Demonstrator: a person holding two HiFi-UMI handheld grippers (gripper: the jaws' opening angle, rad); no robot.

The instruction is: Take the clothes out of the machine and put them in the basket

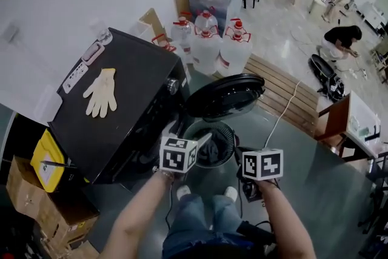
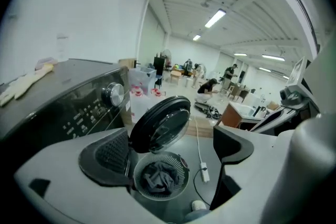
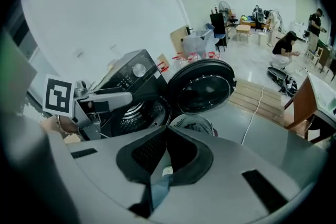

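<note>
Dark crumpled clothes [image 2: 157,180] are already lying in the round grey slotted basket [image 2: 184,168] at lower centre; the spread left gripper [image 2: 171,130] is carrying nothing, and the right gripper [image 3: 167,153] is pinching 1 thin blue-grey cloth [image 3: 157,189].

Machine [image 1: 138,85]: black, door [image 1: 224,96] open. Basket [image 2: 181,165]: grey, slatted, upright just before machine's door, dark clothes [image 2: 159,178] crumpled inside. Bluish cloth [image 3: 157,189] apparently pinched in closed right gripper [image 3: 166,139].

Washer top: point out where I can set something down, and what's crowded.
Bare: the washer top right of the glove, and the grey floor between basket and wooden platform. Crowded: the water jugs behind the open door.
</note>
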